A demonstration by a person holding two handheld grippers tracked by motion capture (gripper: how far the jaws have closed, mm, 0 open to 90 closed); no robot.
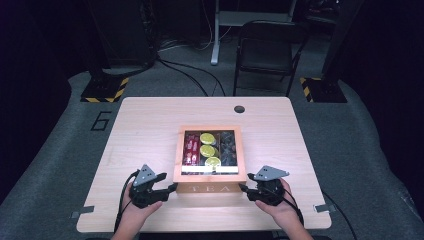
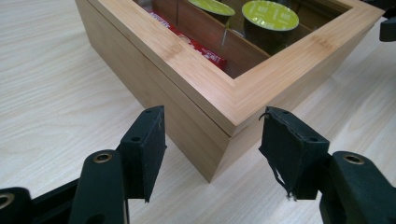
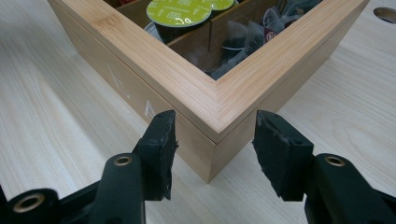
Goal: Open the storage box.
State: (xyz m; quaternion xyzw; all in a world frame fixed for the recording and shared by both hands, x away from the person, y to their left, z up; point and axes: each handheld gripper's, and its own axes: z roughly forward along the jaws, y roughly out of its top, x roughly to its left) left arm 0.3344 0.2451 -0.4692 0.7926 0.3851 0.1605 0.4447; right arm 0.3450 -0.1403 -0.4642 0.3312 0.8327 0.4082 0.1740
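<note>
Bamboo tea box [image 1: 209,188], lettered front facing person

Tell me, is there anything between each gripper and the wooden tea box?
Nothing visible. The left gripper faces one near corner of the tea box, the right gripper the other; only bare table lies between.

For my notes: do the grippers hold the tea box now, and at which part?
Nothing is held yet. Each near corner of the tea box sits between the open jaws of the left gripper and right gripper, untouched.
</note>
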